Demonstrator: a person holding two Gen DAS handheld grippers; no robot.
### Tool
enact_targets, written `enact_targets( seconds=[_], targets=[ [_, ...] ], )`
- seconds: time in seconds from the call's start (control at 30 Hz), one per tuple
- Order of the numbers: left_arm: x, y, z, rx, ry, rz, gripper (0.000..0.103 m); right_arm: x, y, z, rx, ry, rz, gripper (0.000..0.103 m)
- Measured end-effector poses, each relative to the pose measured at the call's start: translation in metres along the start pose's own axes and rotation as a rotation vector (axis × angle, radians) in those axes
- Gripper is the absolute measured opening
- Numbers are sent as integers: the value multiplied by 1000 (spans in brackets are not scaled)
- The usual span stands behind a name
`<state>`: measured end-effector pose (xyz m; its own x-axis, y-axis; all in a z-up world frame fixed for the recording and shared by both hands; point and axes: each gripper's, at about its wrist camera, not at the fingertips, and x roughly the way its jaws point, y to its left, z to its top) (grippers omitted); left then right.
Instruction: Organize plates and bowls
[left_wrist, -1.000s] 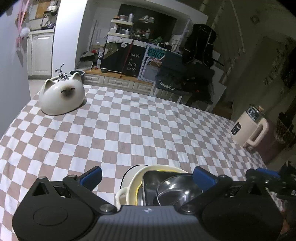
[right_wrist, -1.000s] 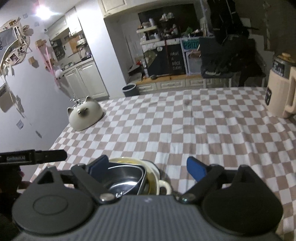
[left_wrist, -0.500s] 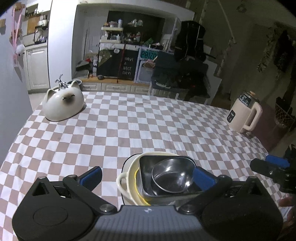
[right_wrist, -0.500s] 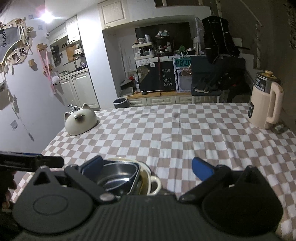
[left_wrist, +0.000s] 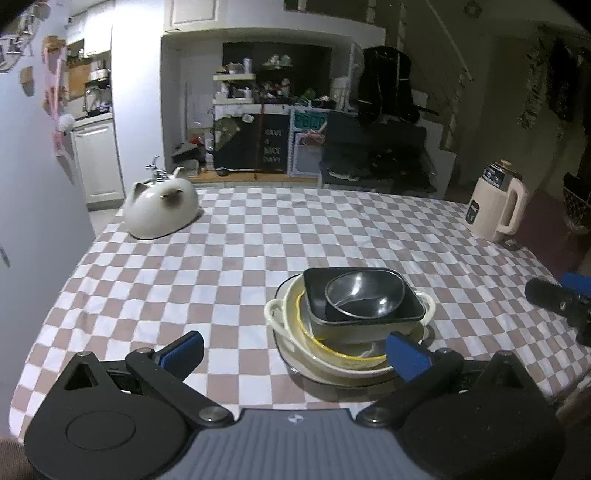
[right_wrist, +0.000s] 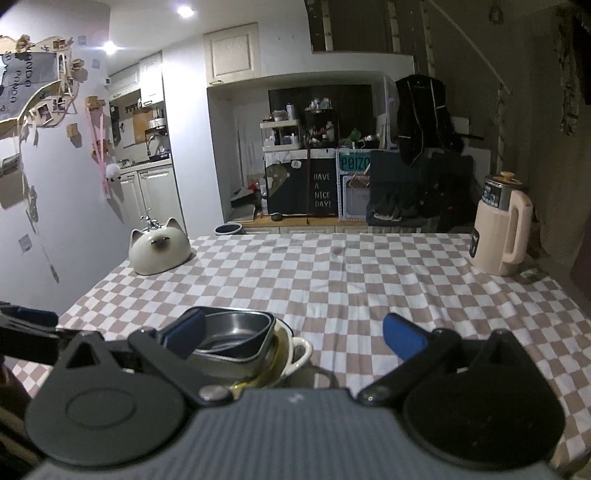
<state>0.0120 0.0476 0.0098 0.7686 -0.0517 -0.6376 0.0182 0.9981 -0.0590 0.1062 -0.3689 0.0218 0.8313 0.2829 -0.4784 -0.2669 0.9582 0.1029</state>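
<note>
A stack of dishes stands near the table's front edge: a round steel bowl (left_wrist: 364, 297) inside a square dark dish (left_wrist: 413, 314), on a yellow-rimmed plate (left_wrist: 332, 350), in a white two-handled dish (left_wrist: 275, 314). The stack also shows low left in the right wrist view (right_wrist: 236, 339). My left gripper (left_wrist: 293, 349) is open and empty, just in front of the stack and apart from it. My right gripper (right_wrist: 293, 332) is open and empty, to the stack's right.
A white cat-shaped bowl (left_wrist: 160, 208) lies upside down at the table's far left. A cream kettle (left_wrist: 495, 206) stands at the far right. The table wears a brown-and-white checked cloth (left_wrist: 258, 258). A cluttered kitchen lies beyond.
Both grippers have drawn back and risen from the stack. The stack now sits farther ahead in the left wrist view, fully visible, untouched.
</note>
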Motion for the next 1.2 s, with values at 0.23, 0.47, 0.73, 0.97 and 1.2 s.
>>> enact_targets(
  seconds=[0.23,0.47,0.73,0.97,1.2],
  targets=[
    [-25,1,-17,0,-37,13,103,-13,2,-12,-10,-4,1,103],
    [-41,3,-31,21,-59,34,103,-28,6,-21,-34,-20,-27,103],
    [-50,9,-37,-11,-79,40,103,-34,2,-23,-13,-21,-30,103],
    [-50,11,-38,-21,-82,48,103,-32,5,-26,-18,-23,-23,103],
    [-49,10,-37,-14,-83,48,103,-30,5,-26,-21,-14,-16,103]
  ],
)
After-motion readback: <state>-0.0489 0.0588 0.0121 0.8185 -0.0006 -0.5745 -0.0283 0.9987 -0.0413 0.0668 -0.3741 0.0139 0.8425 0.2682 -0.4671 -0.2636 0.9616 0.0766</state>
